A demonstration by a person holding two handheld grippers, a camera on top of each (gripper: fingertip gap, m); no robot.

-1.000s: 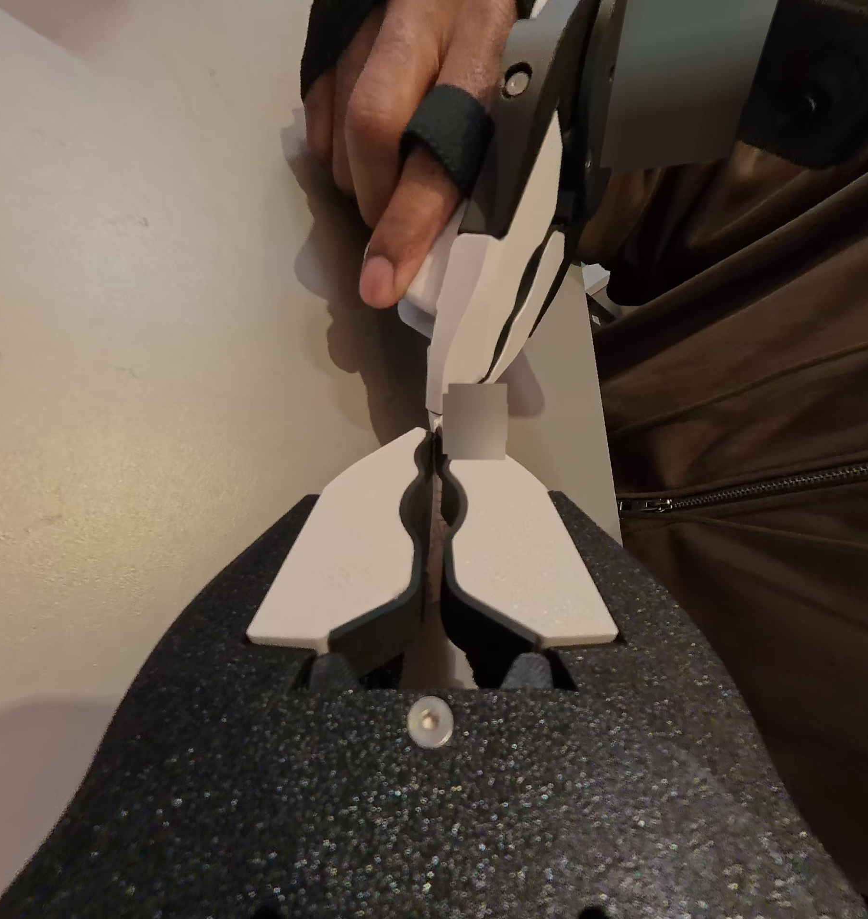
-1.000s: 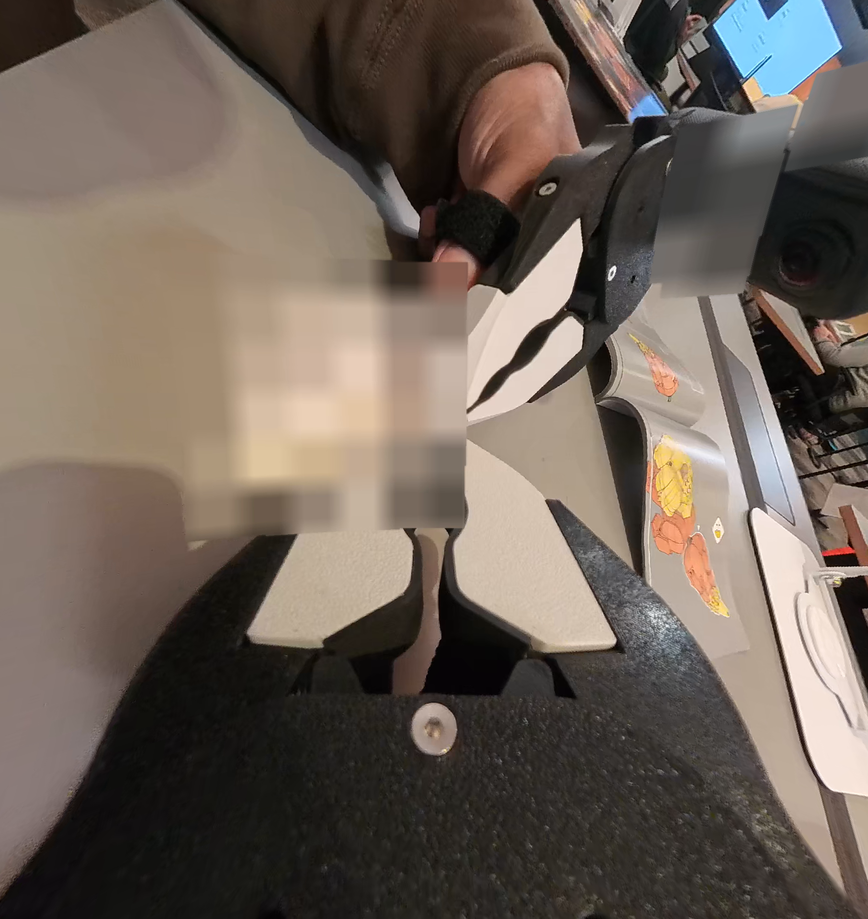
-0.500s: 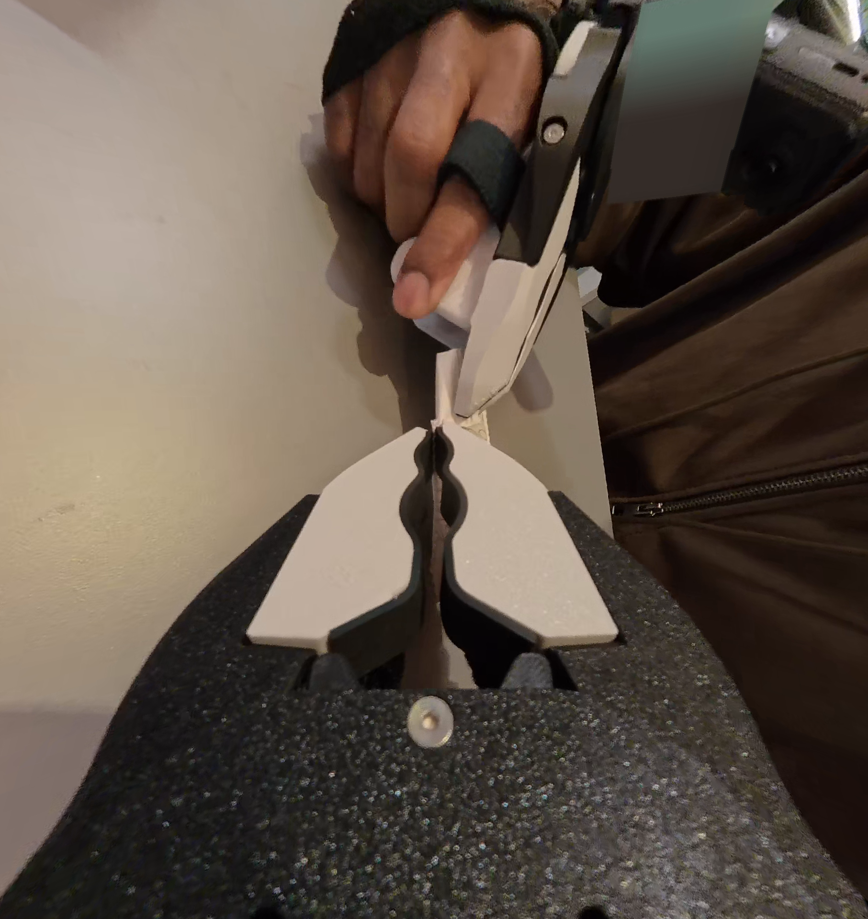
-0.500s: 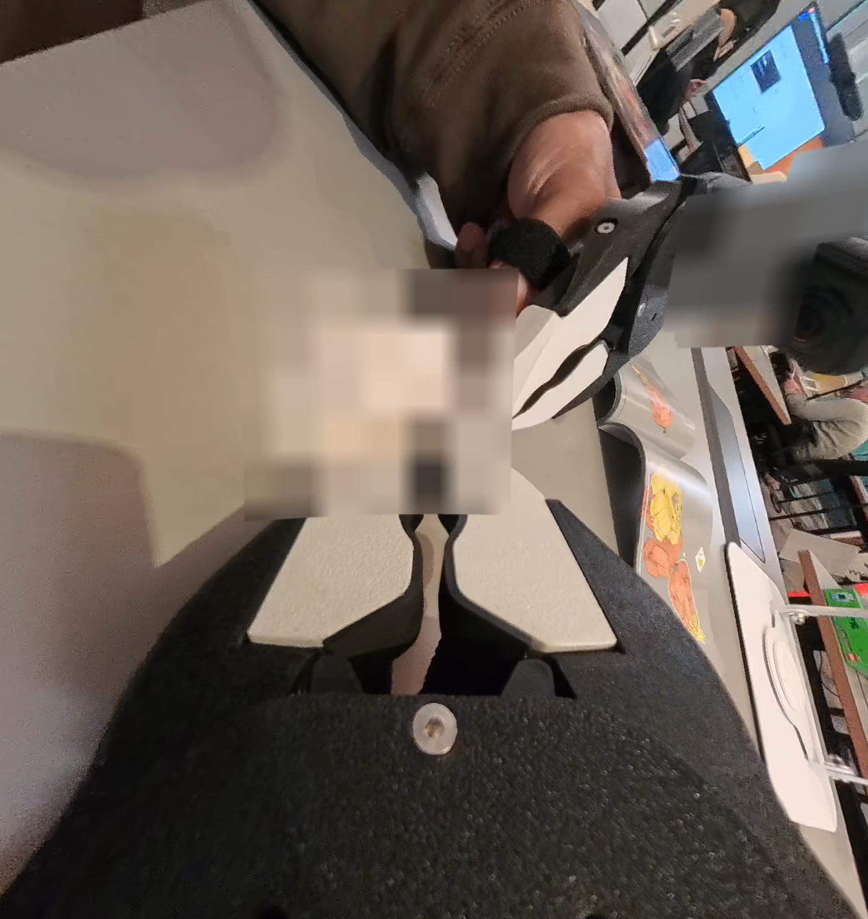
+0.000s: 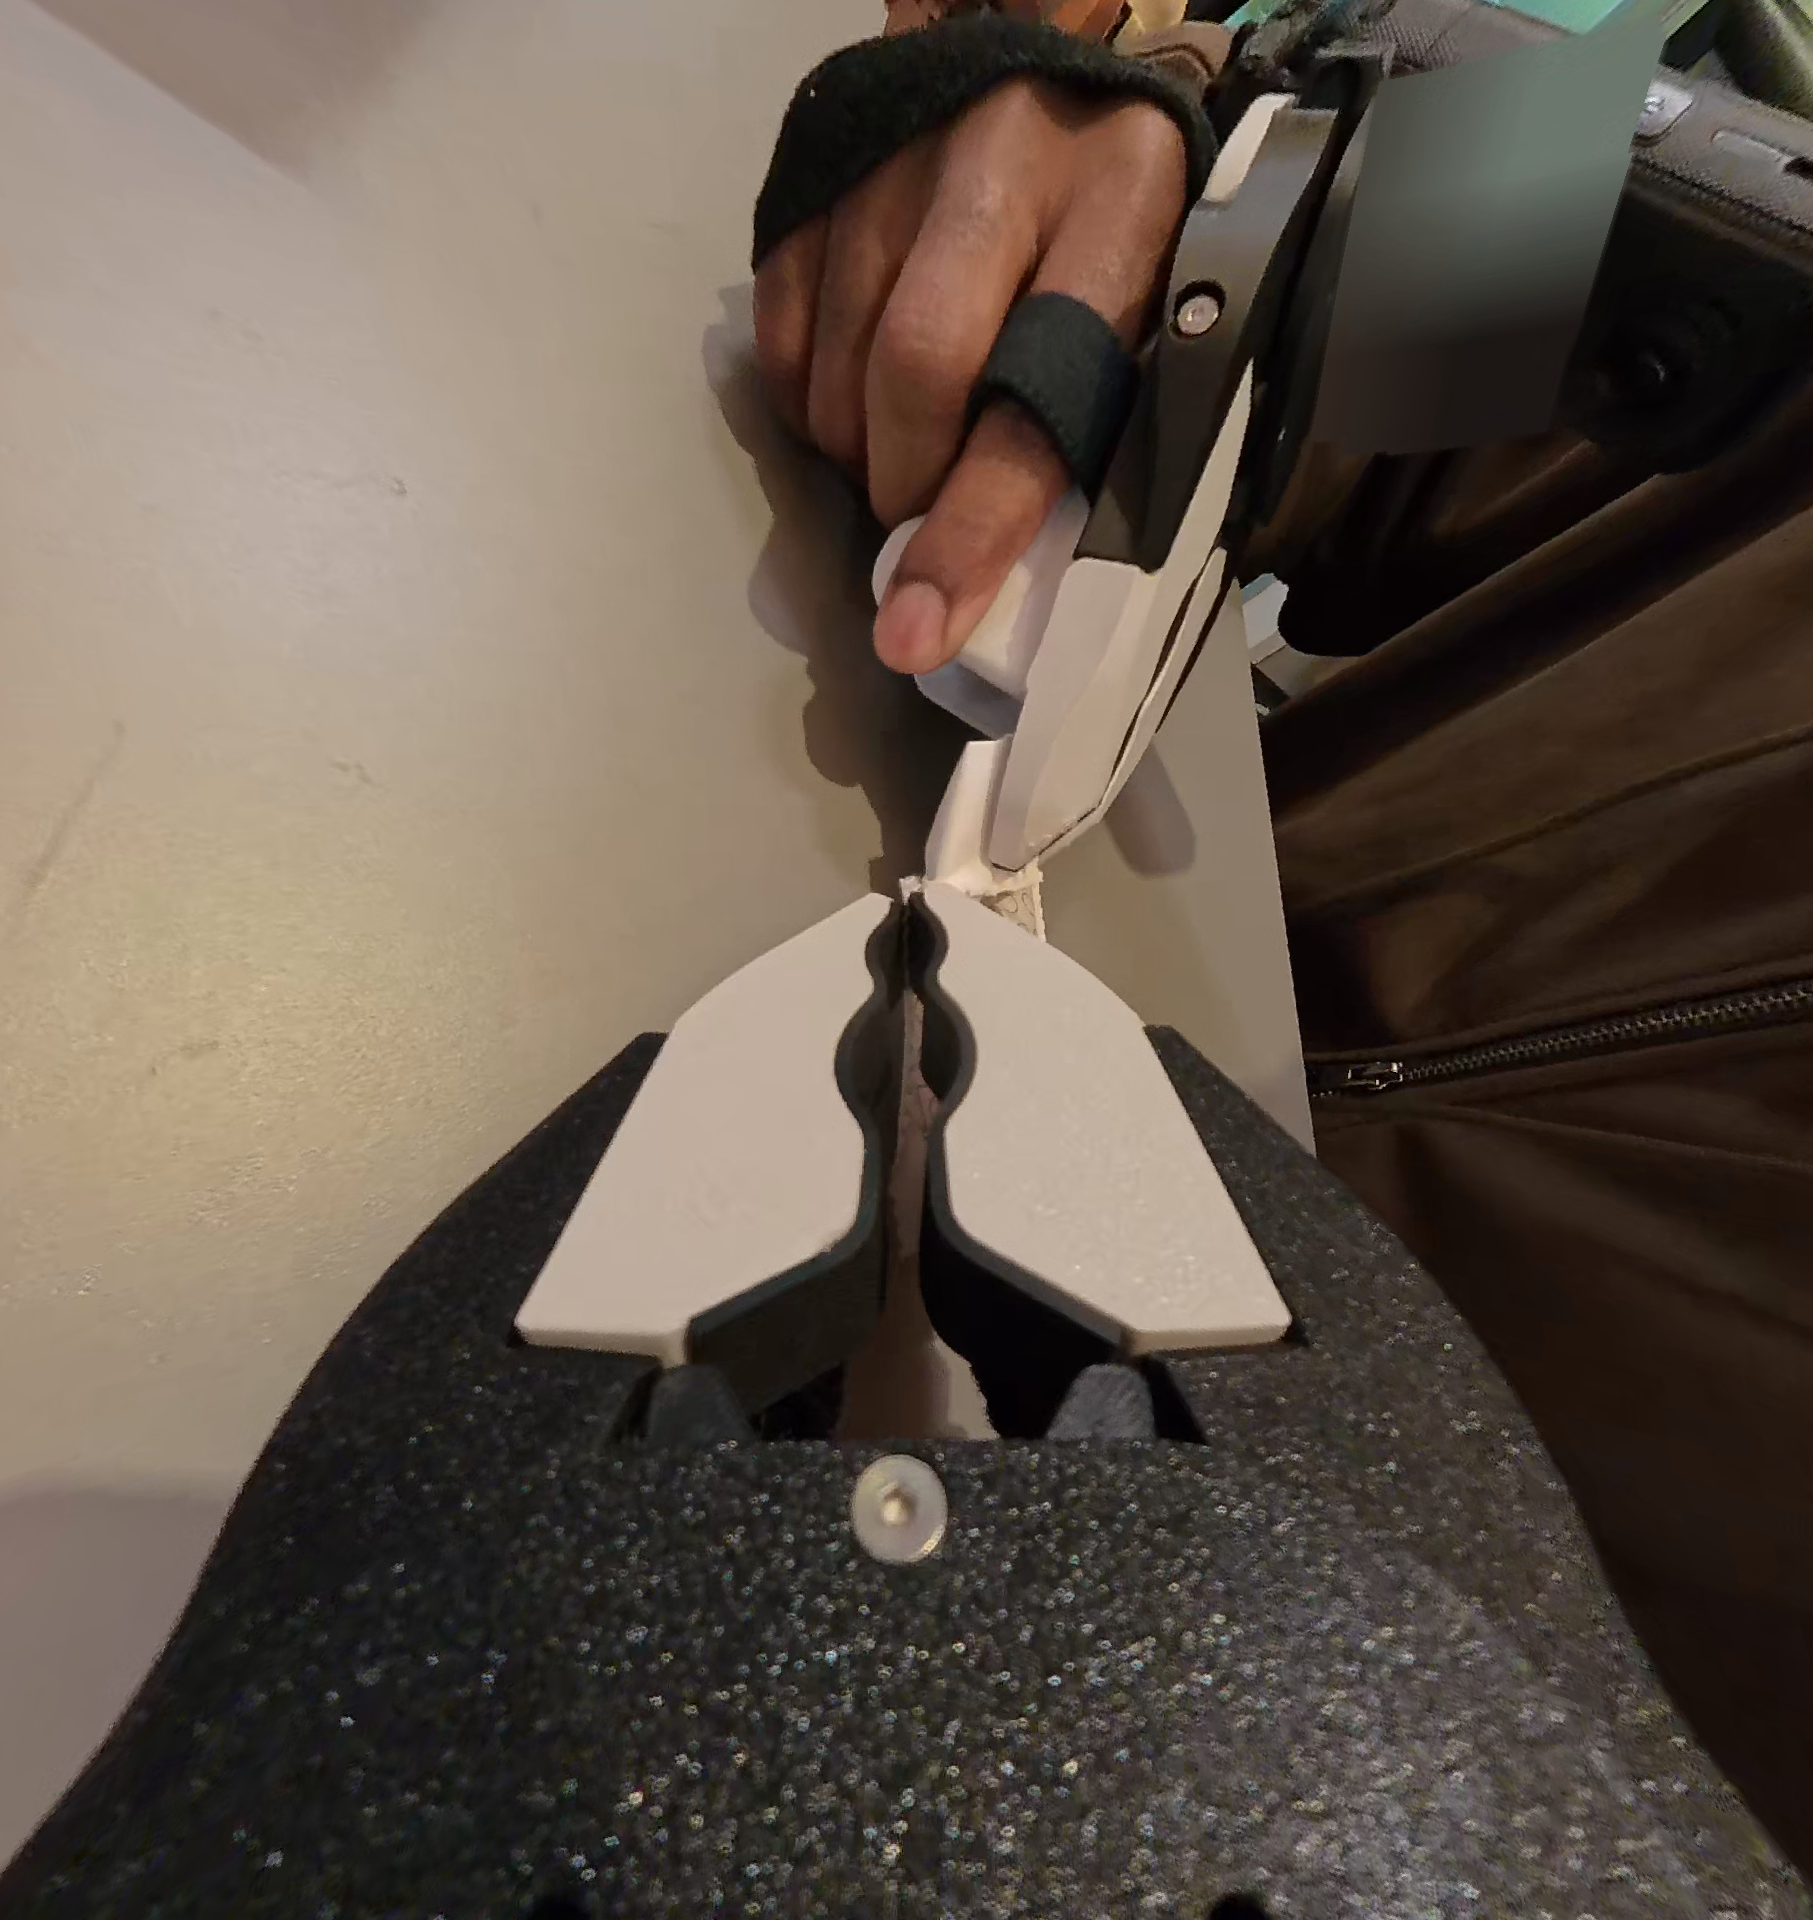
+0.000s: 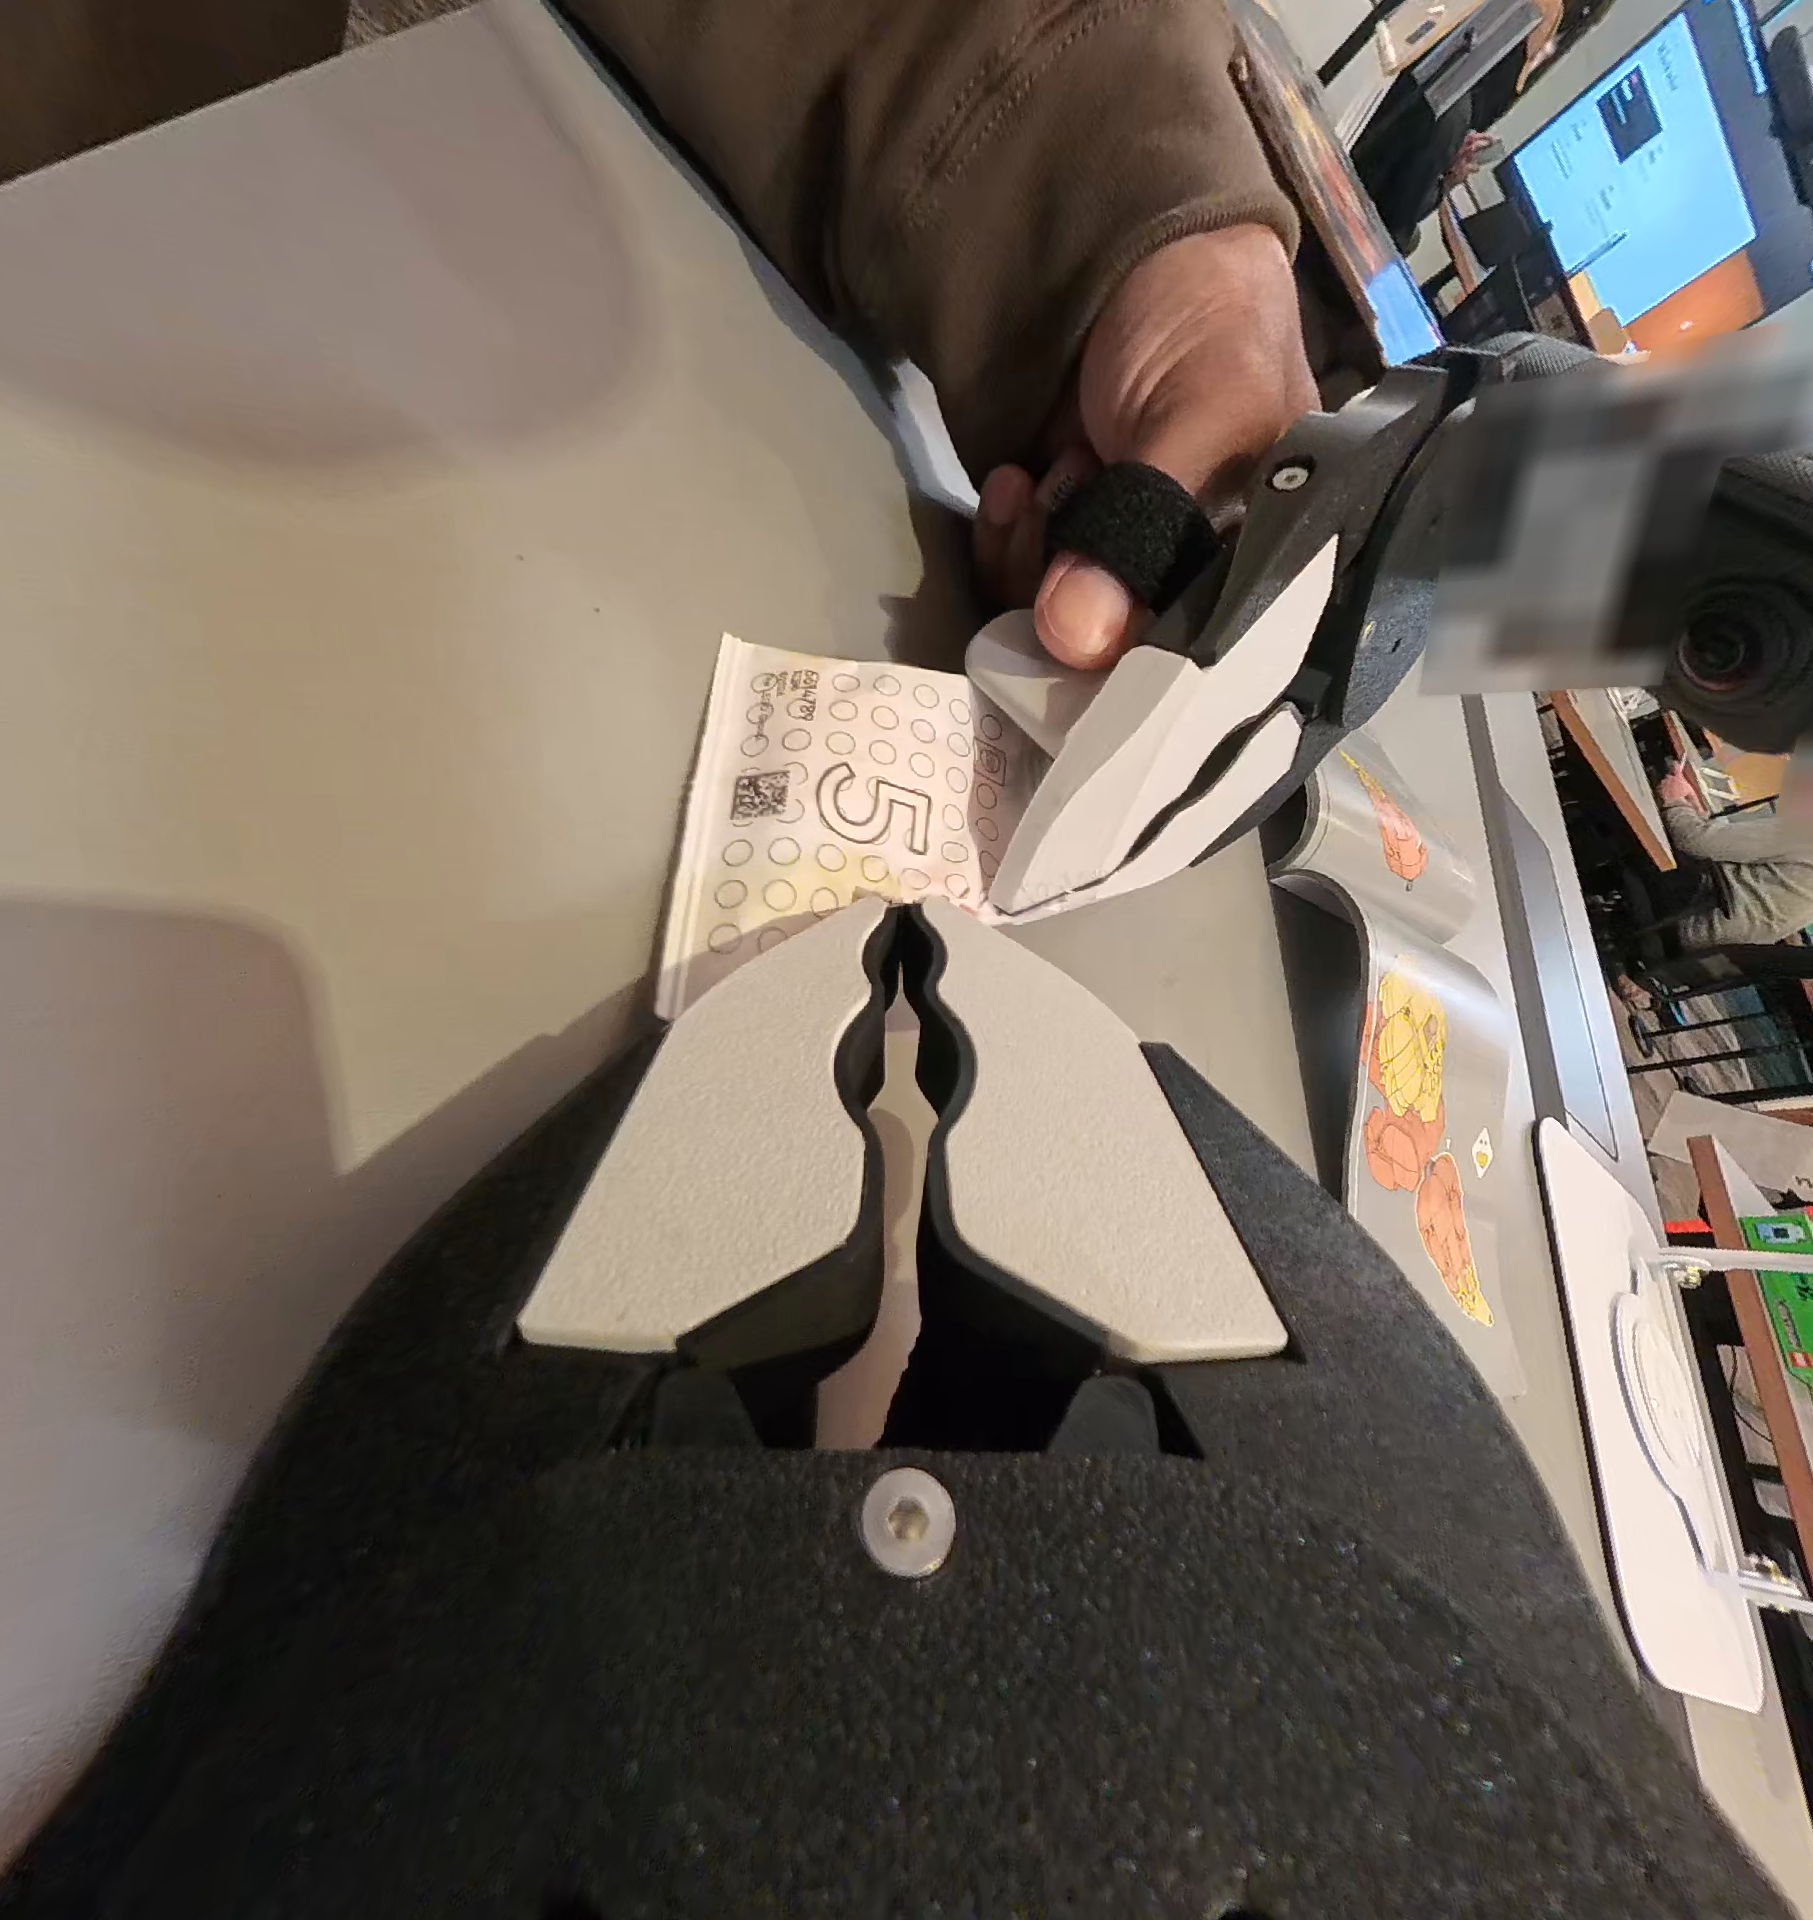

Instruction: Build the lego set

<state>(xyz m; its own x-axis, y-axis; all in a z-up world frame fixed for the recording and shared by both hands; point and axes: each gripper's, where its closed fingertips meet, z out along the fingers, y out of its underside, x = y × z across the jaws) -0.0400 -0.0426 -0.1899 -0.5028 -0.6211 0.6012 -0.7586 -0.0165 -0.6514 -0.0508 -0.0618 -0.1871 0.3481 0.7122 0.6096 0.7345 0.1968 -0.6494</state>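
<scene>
Two handheld grippers meet tip to tip over a pale table [image 6: 258, 727], both clenched on one small white paper bag [image 6: 840, 821] of the lego set. The right gripper [image 6: 907, 914] pinches the bag's lower edge; the left gripper [image 6: 1016, 899], coming in from 2 o'clock, bites the corner just beside it. The bag, printed with rows of circles and a large numeral, stands at 12 o'clock from the right gripper's tips, held clear of the tabletop; its contents cannot be made out.

From the left gripper [image 5: 907, 914], the same bag [image 5: 969, 831] shows only edge-on, a thin white strip running from its closed tips up to the right gripper [image 5: 1027, 868] at 1 o'clock, with the person's hand [image 5: 943, 343] strapped to the handle and a brown zipped jacket [image 5: 1556, 935] at 3 o'clock.

Only the right wrist view takes in an open instruction booklet [image 6: 1421, 1091] with orange and yellow pictures at 3 o'clock, a white tray [image 6: 1650, 1455] beyond it, a green box [image 6: 1806, 1309] and a lit screen [image 6: 1660, 166] at 1 o'clock.
</scene>
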